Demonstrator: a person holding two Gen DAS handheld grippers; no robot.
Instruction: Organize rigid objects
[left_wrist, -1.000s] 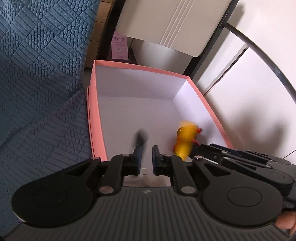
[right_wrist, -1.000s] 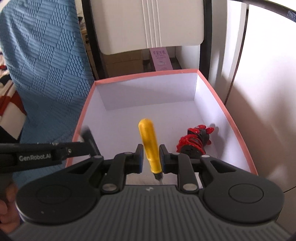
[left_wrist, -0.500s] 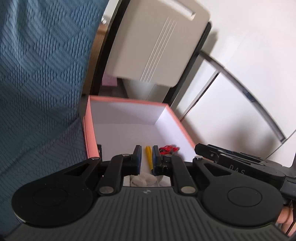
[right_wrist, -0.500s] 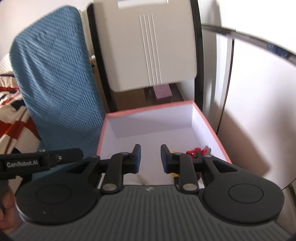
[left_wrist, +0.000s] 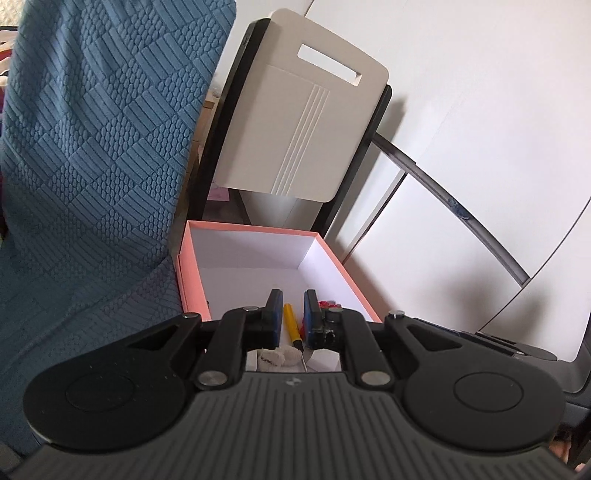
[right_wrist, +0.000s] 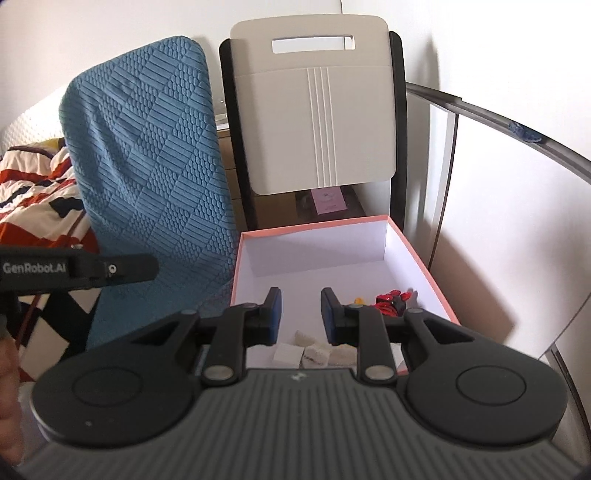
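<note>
A pink box with a white inside (left_wrist: 192, 273) (right_wrist: 332, 225) stands ahead of both grippers. In it lie a yellow-handled tool (left_wrist: 290, 323), a red and black toy (right_wrist: 391, 301) (left_wrist: 328, 304), a white cloth-like lump (right_wrist: 325, 352) (left_wrist: 275, 356) and a white card (right_wrist: 288, 354). My left gripper (left_wrist: 291, 317) is open and empty, held above the box's near end. My right gripper (right_wrist: 301, 314) is open and empty, also above the near end. The left gripper's body shows at the left of the right wrist view (right_wrist: 77, 267).
A blue textured chair cover (left_wrist: 92, 166) (right_wrist: 147, 166) rises left of the box. A cream chair back (left_wrist: 303, 110) (right_wrist: 317, 118) on a black frame stands behind it. A white table with a metal rim (left_wrist: 461, 218) (right_wrist: 517, 129) is to the right. Patterned bedding (right_wrist: 33, 192) lies far left.
My right gripper opened and let go of the yellow-handled tool, which now lies in the box. Both grippers rose and pulled back from the box.
</note>
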